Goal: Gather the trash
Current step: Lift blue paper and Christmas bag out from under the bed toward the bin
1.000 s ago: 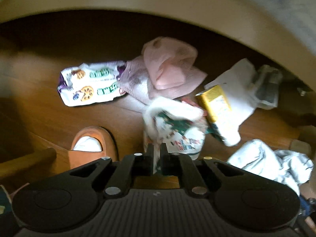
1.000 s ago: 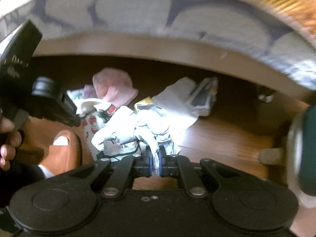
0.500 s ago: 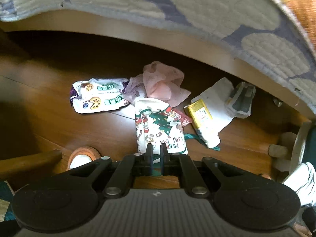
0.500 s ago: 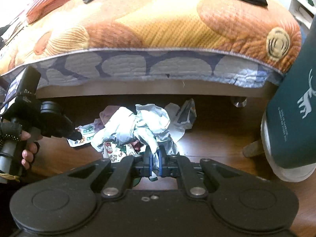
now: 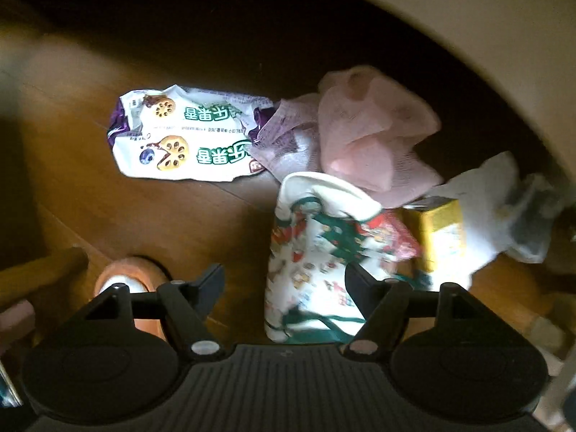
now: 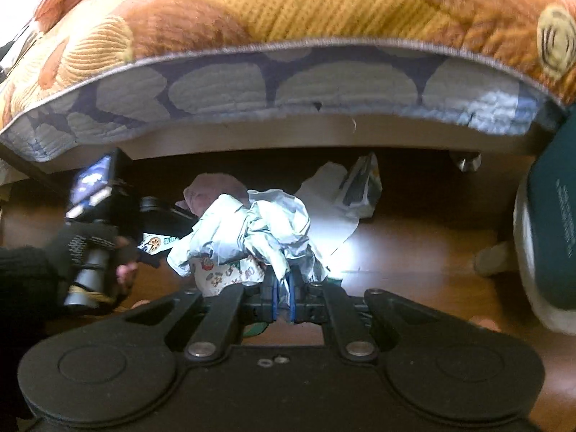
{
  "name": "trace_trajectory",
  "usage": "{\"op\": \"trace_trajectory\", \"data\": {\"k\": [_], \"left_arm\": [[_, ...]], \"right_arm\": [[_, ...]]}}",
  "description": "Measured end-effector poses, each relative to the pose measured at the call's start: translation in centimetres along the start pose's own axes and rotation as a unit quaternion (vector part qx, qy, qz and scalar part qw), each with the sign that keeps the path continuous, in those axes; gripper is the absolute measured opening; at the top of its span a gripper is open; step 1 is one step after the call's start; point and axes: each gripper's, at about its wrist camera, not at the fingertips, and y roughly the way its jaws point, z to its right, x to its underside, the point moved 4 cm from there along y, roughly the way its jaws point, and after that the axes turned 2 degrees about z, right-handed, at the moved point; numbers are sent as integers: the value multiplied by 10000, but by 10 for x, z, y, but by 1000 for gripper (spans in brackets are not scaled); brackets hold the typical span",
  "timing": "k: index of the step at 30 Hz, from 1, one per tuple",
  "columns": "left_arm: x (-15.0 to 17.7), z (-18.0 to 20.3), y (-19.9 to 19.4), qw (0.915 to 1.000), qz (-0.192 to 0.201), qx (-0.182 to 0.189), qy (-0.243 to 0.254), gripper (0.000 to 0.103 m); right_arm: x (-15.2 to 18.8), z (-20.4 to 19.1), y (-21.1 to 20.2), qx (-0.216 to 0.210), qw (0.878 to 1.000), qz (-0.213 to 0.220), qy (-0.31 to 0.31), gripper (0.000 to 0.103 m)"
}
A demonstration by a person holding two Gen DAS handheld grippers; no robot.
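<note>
The left gripper (image 5: 284, 280) has its jaws spread wide apart and it holds nothing. The Christmas-print bag (image 5: 313, 262) lies on the wooden floor (image 5: 162, 223) between the two fingers, closer to the right finger, and it reaches from the gripper toward 12 o'clock. I cannot tell if a finger touches it. At 12 o'clock beyond the bag is the pink tissue (image 5: 374, 133), which lies partly on the bag's far end. At 10 o'clock from the gripper is the white snack wrapper (image 5: 187, 140) with green letters, and its right end goes under the tissue. At 2 o'clock, just beside the bag, is the yellow carton (image 5: 441, 237), which rests on a white paper sheet (image 5: 486, 194). At 8 o'clock an orange slipper (image 5: 126, 280) is partly hidden behind the left finger.

The right gripper (image 6: 282, 297) has its jaws closed on a crumpled pale-blue paper (image 6: 259, 230), which stands up from the fingertips toward 12 o'clock. In the right wrist view the left gripper appears at 9 o'clock, held by a gloved hand (image 6: 90, 248). The trash pile lies under the edge of the bed (image 6: 288, 136), which carries an orange and yellow quilt (image 6: 288, 7). At 3 o'clock stands a dark green container (image 6: 554, 216).
</note>
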Motion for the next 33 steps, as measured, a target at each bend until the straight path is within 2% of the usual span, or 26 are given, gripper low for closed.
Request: {"op": "trace_trajectory", "data": {"k": [3,7,12,16,17,19,20,23,27,33], "left_arm": [[-5,7,20,9988,74,-308,378,73],[-4,17,39,9959,170,-443,775,71],[-3,24,53,9954,237,-275,883,40],[-1,21,57,9968,213,-125,754,24],[-1,20,56,9972,220,-81,708,17],[-2,17,54,9983,180,4,548,15],[-2,17,53,9988,150,40,458,11],[1,18,42,9988,224,83,429,9],[13,23,20,9977,449,-40,503,8],[38,34,-35,9935,841,-60,768,7]], "right_arm": [[-1,2,3,-93,9998,-69,173,6],[0,4,7,-130,9994,-186,276,6],[4,0,15,-206,9983,-409,354,6],[6,-1,16,-195,9982,-432,380,6],[6,-1,16,-185,9982,-411,391,6],[5,-1,16,-168,9983,-385,399,6],[5,-1,16,-148,9984,-357,412,6],[4,1,13,-87,9987,-257,426,6],[3,4,8,-30,9989,-112,447,6],[-1,3,-7,31,9991,246,333,6]]}}
